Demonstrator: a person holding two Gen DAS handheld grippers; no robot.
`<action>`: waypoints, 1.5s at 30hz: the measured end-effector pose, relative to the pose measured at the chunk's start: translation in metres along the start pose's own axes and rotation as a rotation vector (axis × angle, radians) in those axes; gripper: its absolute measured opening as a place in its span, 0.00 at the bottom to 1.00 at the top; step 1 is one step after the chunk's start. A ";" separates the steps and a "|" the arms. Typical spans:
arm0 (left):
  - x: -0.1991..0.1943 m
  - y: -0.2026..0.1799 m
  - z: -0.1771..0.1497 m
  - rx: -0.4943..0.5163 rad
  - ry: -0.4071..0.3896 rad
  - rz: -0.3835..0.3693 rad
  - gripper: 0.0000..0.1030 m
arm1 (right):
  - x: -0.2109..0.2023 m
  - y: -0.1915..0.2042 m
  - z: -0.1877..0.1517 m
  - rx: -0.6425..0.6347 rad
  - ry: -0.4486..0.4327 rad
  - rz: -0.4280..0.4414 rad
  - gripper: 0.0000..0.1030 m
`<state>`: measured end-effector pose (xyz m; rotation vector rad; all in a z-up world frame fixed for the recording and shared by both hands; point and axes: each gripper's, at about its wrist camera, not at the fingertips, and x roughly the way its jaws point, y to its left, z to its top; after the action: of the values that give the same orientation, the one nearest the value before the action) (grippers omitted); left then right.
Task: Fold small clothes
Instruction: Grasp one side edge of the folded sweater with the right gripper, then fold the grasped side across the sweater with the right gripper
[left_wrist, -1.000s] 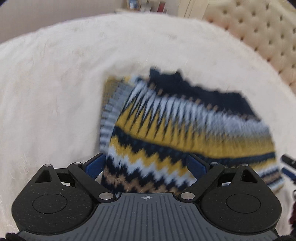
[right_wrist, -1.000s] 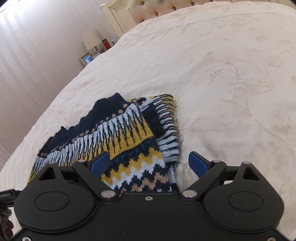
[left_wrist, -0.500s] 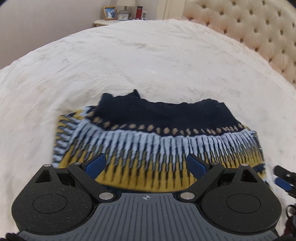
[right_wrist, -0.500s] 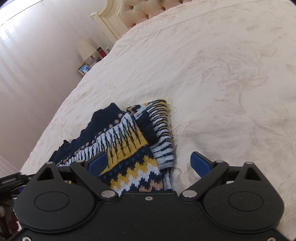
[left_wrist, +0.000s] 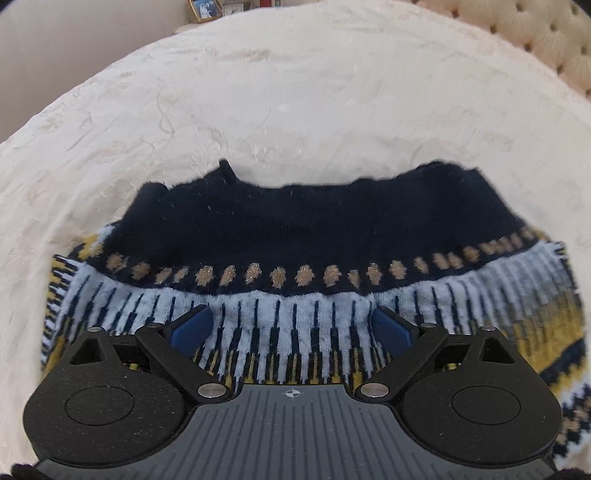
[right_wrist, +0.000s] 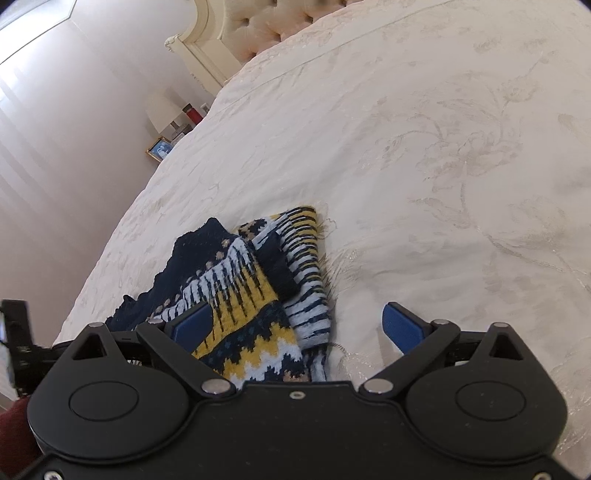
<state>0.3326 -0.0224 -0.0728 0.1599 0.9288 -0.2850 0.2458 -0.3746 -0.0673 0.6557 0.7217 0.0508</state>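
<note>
A small knitted sweater (left_wrist: 303, 236), navy with white, yellow and tan zigzag bands, lies folded on the cream bedspread (left_wrist: 295, 96). In the left wrist view its navy neck end points away from me. My left gripper (left_wrist: 291, 325) is open and empty, its blue pads just above the white-striped band. In the right wrist view the sweater (right_wrist: 243, 288) lies left of centre with a sleeve folded over its right edge. My right gripper (right_wrist: 299, 325) is open and empty, over the sweater's right edge. The left gripper shows at the far left of the right wrist view (right_wrist: 14, 332).
A tufted cream headboard (right_wrist: 258, 29) stands at the head of the bed. A bedside table with a lamp (right_wrist: 162, 114) and a picture frame (right_wrist: 159, 149) stands beside the bed, near the curtained wall. The bedspread (right_wrist: 461, 166) stretches wide to the right of the sweater.
My left gripper has swung round over the sweater, so the navy neck end now lies across the view and closer. My right gripper has drawn back a little and turned left. Both stayed open.
</note>
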 end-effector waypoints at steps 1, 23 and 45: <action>0.004 0.000 -0.001 0.004 0.002 0.004 0.96 | 0.000 -0.002 0.000 0.004 0.001 0.002 0.96; 0.013 0.006 -0.006 0.028 -0.018 -0.028 1.00 | 0.062 -0.019 0.007 0.178 0.105 0.268 1.00; 0.033 -0.001 0.038 0.004 -0.008 0.037 1.00 | 0.080 0.002 0.008 0.004 0.108 0.279 1.00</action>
<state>0.3798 -0.0385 -0.0769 0.1790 0.9168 -0.2529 0.3120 -0.3562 -0.1090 0.7589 0.7298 0.3439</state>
